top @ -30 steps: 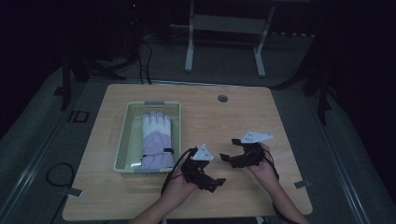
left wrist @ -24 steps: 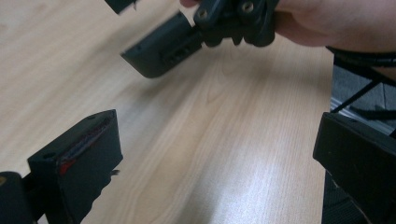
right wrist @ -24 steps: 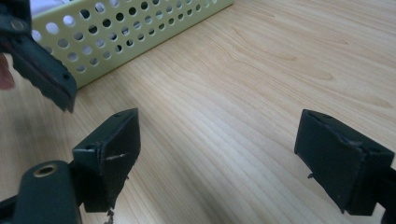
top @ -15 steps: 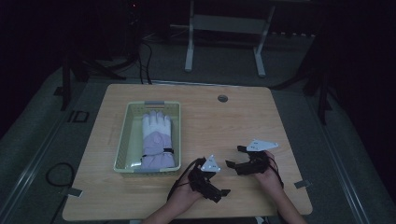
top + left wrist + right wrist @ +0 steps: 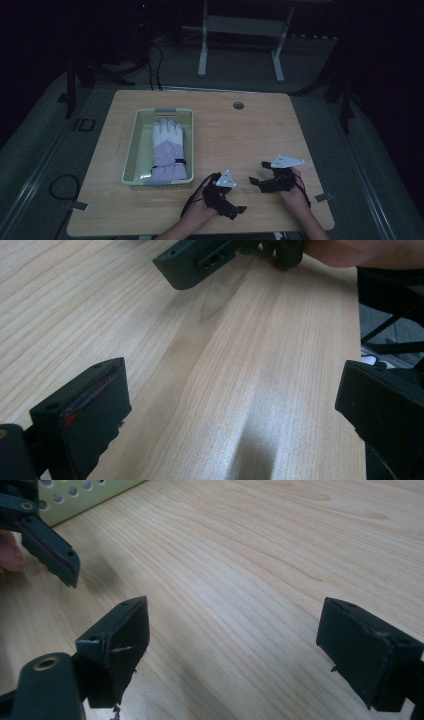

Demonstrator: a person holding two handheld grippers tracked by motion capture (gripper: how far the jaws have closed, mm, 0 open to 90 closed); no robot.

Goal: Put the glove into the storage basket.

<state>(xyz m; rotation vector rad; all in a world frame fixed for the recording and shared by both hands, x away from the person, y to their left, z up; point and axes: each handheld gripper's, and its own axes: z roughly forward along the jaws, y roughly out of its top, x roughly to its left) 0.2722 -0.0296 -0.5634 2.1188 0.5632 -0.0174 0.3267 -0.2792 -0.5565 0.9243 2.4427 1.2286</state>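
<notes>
Both grippers sit low at the near edge of the table [image 5: 300, 130], hands resting. Left gripper [image 5: 231, 204] jaws wide, nothing between them, bare wood in its own view. Right gripper [image 5: 260, 179] same: jaws spread wide, empty.

The glove [image 5: 169, 152] lies flat in the basket [image 5: 131, 150], fingers pointing away from the person, cuff at the near wall. Basket is left of centre, near the left gripper, apart from both.

Risks, as I judge them:
- Grippers are close together, jaws angled toward each other. Swing either one carelessly and they clip.
- Glove is soft and fills the basket floor. A grab at the cuff over the near wall may catch the rim and drag or tip the light basket.
- A pinch on one layer of fabric could slip.
- Cables trail back by the wrists; could snag on a fast reach.

Views: the high view gives glove, basket and spacing. The left gripper view [image 5: 225, 405] shows the other gripper's jaw tip just ahead. The right gripper view [image 5: 230, 645] catches a perforated basket corner [image 5: 85, 495] at upper left, close-up wood grain, no glove.
</notes>
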